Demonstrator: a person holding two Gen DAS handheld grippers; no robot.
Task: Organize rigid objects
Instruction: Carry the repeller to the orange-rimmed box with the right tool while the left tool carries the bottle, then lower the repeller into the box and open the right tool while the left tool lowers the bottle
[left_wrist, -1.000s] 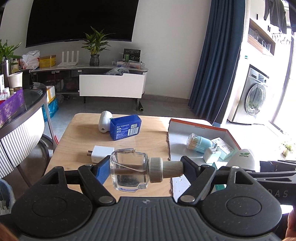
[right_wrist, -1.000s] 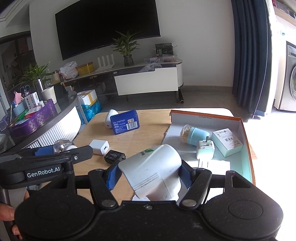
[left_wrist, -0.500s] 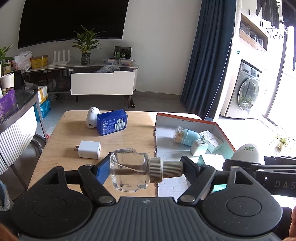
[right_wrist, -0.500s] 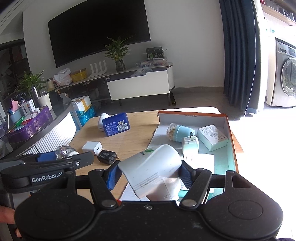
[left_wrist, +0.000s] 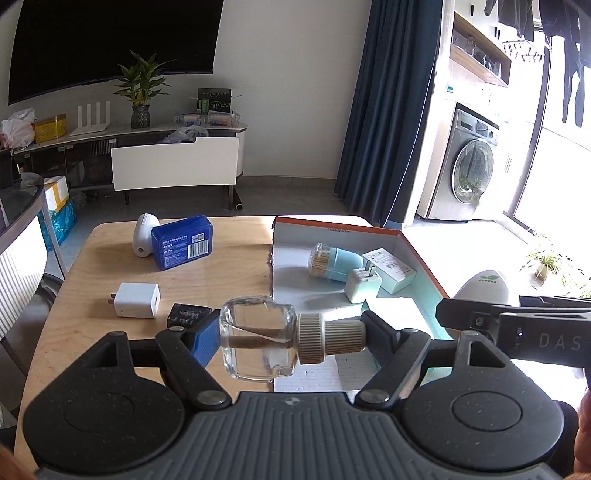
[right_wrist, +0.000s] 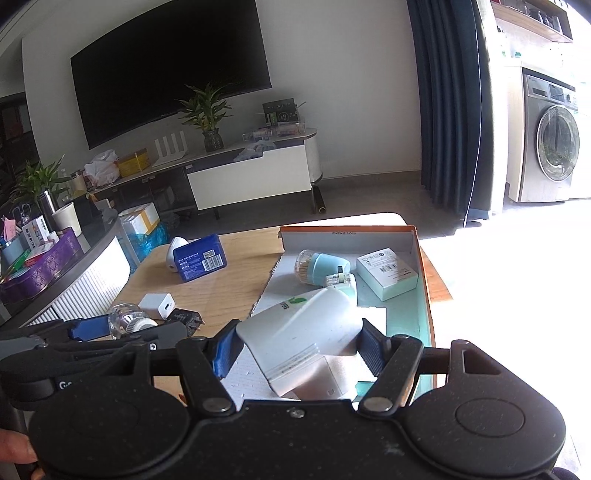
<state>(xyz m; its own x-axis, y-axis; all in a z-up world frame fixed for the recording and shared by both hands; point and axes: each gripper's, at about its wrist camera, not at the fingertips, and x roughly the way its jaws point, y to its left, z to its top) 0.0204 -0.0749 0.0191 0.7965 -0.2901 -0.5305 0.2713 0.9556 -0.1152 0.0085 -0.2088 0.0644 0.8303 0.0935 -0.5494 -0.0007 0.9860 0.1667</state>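
Your left tool (left_wrist: 291, 341) is clamped end to end on the glass bottle (left_wrist: 258, 341); your right tool (right_wrist: 295, 347) clamps the white container (right_wrist: 303, 332). Lower each inside the open box (left_wrist: 417, 254), clear of items there.

Bare floor lies open at the box's (left_wrist: 417, 254) near end; toothpick jar (left_wrist: 330, 260), charger (left_wrist: 362, 285) and carton (left_wrist: 391, 269) crowd its far end.

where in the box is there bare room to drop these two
Bare floor of the box runs along its left wall, near the table seam, and in front. The far right is crowded: toothpick jar, mint plug, white carton.
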